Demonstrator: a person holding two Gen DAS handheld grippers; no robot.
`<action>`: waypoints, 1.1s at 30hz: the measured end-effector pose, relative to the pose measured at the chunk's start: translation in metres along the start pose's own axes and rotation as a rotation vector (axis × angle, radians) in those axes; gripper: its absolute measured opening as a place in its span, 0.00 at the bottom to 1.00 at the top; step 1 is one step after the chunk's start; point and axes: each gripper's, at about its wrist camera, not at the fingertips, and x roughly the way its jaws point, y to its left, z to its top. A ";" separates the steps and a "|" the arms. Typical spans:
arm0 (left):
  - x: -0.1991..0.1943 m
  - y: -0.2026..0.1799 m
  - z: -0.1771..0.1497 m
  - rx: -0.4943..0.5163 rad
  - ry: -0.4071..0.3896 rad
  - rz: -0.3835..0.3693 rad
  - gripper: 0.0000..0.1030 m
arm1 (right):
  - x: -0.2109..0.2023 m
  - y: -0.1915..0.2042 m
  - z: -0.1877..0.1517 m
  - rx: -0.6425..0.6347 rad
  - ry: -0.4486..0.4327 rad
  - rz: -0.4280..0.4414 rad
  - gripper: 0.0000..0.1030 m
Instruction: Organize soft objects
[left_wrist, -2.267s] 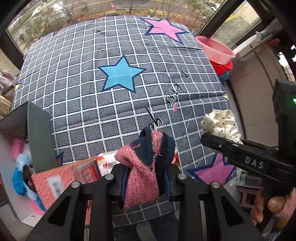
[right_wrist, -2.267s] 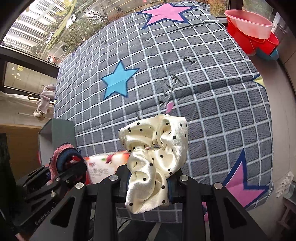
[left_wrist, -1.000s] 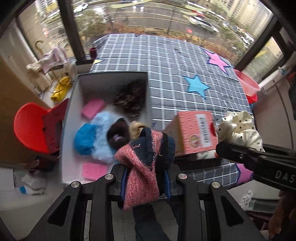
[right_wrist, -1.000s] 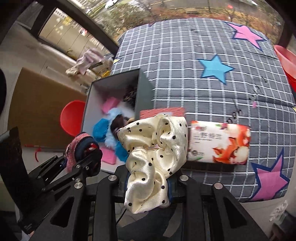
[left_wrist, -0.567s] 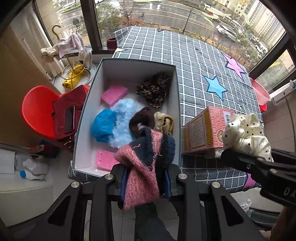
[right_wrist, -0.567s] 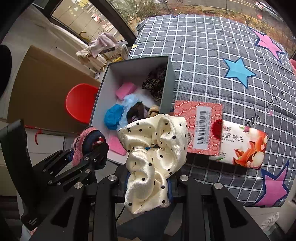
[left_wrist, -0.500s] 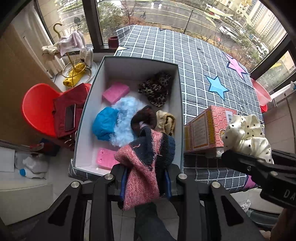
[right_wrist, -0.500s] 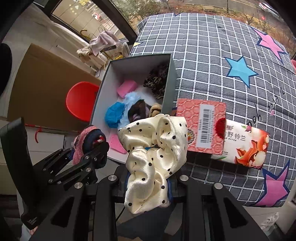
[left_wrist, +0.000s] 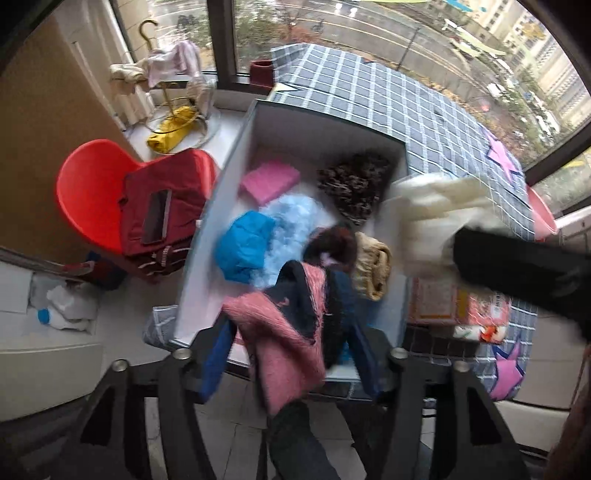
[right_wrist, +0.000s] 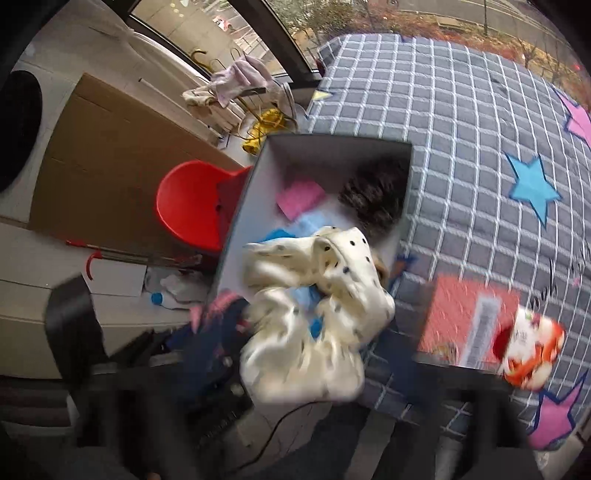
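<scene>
My left gripper (left_wrist: 291, 354) has its jaws spread, with the pink and navy knit sock (left_wrist: 288, 332) loose between them above the near end of the white box (left_wrist: 218, 229). The box holds pink sponges (left_wrist: 269, 181), blue fluff (left_wrist: 291, 218), a leopard scrunchie (left_wrist: 354, 181) and other soft items. My right gripper (right_wrist: 306, 354) is blurred. The cream polka-dot scrunchie (right_wrist: 314, 314) hangs loose at it, over the box's (right_wrist: 243, 221) near right edge. It also shows in the left wrist view (left_wrist: 432, 206).
A red patterned box (right_wrist: 465, 317) and a tissue pack (right_wrist: 528, 347) lie on the grey checked star cloth (right_wrist: 461, 140) right of the white box. A red chair (left_wrist: 96, 192) with folded clothes stands left of the table. Floor and a bottle (left_wrist: 62, 317) are below.
Both grippers swung left and over the white box. The left jaws have spread since half a second ago and the sock has gone loose. The right view is motion-blurred and the scrunchie looks slack.
</scene>
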 end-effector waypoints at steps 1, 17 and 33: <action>-0.001 0.002 0.002 -0.005 0.000 -0.002 0.66 | -0.003 0.002 0.004 -0.006 -0.018 -0.015 0.98; -0.002 0.019 0.002 -0.094 0.019 -0.128 0.69 | -0.018 -0.002 -0.001 -0.025 -0.016 -0.068 0.98; -0.003 0.027 -0.010 -0.090 0.015 -0.004 0.74 | -0.011 0.012 -0.008 -0.074 0.004 -0.114 0.98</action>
